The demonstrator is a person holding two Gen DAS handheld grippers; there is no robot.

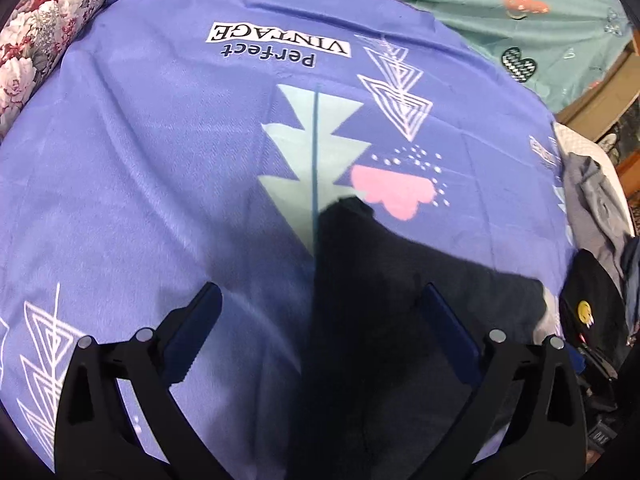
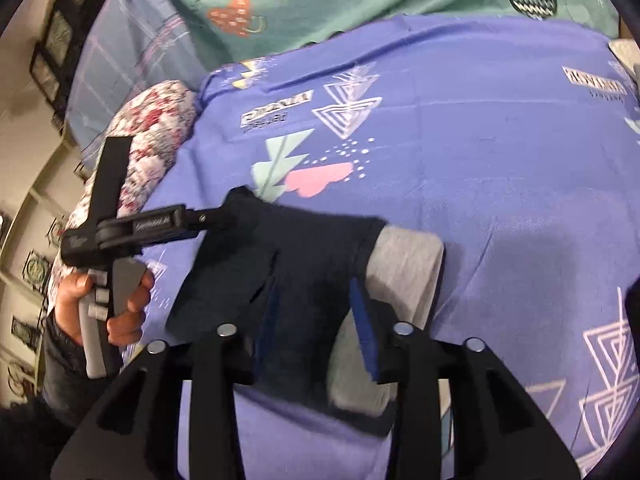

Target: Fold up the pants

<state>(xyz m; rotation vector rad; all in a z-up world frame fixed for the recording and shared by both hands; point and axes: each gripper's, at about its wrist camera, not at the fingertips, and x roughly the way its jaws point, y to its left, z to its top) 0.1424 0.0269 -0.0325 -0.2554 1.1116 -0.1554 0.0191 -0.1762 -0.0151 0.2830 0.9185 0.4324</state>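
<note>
The pants (image 2: 304,264) are dark navy with a grey part (image 2: 404,276), lying folded in a small bundle on the purple patterned bedsheet (image 2: 480,160). My right gripper (image 2: 316,304) is open, its blue-padded fingers straddling the bundle just above it. My left gripper (image 1: 320,304) is open over the bundle's left edge; the pants (image 1: 400,272) fill the space between and under its right finger. In the right wrist view the left gripper (image 2: 208,218) reaches in from the left, held by a hand (image 2: 120,304), its tips at the bundle's far left corner.
A floral pillow (image 1: 36,40) lies at the left of the bed. A teal sheet (image 1: 500,12) lies beyond the purple one. A pile of grey and dark clothes (image 1: 596,220) sits at the right edge. Shelves (image 2: 36,200) stand left.
</note>
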